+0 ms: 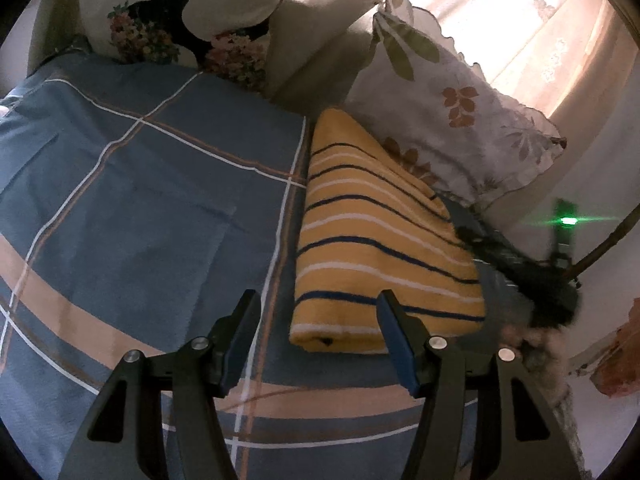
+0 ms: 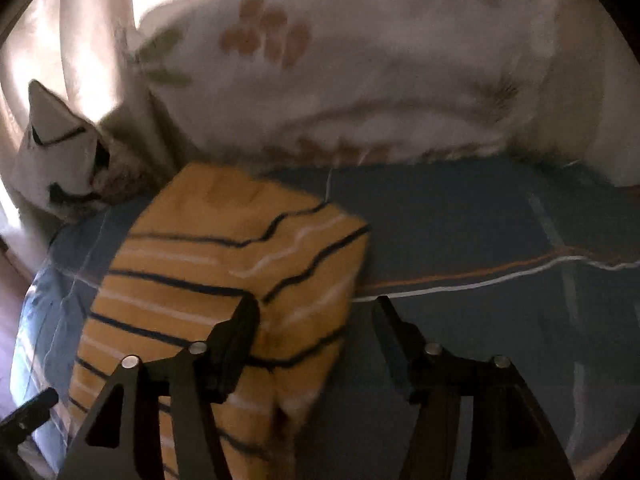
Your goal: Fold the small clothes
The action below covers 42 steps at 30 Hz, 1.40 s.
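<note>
The folded yellow garment [image 1: 376, 240], marked with dark blue and white stripes, lies on the bed sheet [image 1: 140, 208], a blue sheet with white and tan check lines. In the left wrist view the garment forms a long, thick rectangle running from near the camera toward the leaf-print pillow [image 1: 452, 120], and its far end lies just beside that pillow. A second pillow, the flower-print pillow [image 1: 160, 20], leans at the head of the bed, well apart from the garment. A pale curtain [image 1: 540, 40] hangs behind the leaf-print pillow. The left gripper [image 1: 316, 312] hovers at the near end of the garment with its fingers [image 1: 400, 340] apart; the right-hand finger overlaps the garment's near corner in the picture, and whether it touches the cloth cannot be told. Nothing is clamped between them. The right gripper [image 2: 316, 316] has its fingers [image 2: 236, 344] apart as well; the left-hand finger stands in front of the garment's top surface and the other stands over bare sheet. The garment's edge lies partly in the gap, but the pads are not pressing on it. The right wrist view is blurred. In the left wrist view the right gripper appears as a dark blurred shape at the garment's right side.
</note>
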{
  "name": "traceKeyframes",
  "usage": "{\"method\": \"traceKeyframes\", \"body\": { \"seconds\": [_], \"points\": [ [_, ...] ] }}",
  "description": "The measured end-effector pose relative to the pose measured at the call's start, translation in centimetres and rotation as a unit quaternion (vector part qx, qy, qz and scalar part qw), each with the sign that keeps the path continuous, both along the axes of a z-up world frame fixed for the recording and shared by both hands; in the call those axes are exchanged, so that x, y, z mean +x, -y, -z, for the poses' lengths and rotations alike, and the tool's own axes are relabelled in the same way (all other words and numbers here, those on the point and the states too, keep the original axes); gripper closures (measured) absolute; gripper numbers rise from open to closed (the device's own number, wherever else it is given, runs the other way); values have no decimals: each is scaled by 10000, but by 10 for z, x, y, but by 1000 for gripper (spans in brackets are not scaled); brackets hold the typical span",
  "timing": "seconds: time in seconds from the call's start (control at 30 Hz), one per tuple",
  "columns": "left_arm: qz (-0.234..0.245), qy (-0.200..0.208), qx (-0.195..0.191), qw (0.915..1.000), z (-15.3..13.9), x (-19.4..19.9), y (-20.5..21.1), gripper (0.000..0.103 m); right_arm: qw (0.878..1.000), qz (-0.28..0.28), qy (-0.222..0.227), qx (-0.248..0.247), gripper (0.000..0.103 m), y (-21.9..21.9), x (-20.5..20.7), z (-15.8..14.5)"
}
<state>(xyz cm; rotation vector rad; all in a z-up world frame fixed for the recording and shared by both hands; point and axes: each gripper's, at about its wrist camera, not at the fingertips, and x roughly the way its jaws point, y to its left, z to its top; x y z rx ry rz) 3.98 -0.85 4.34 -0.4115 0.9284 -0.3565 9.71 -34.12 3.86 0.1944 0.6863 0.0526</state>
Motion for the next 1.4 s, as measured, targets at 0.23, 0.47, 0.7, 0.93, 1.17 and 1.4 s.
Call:
{"method": "traceKeyframes", "body": {
  "seconds": [0.23,0.47,0.7,0.93,1.17,1.4],
  "points": [
    [-232,-78,49,9997,6,1,-10,44,9883,-1492,315,-51,43,-89,-3,-18],
    [-685,-25,13,9976,-1,-6,-43,44,9739,-2085,-12,-892,81,-162,30,24],
    [-599,-91,-131,9981,6,-2,-49,44,9593,-2686,-837,-250,81,-149,-31,47],
    [-587,-179,-187,9979,14,-2,-50,44,9805,-1946,-161,232,81,-118,-8,-9],
    [-554,30,59,9984,6,-12,-44,44,9847,-1629,-576,212,81,-139,88,14],
    [-488,-79,86,9987,15,-7,-36,44,9827,-1525,-1024,221,86,-137,119,28]
  ]
}}
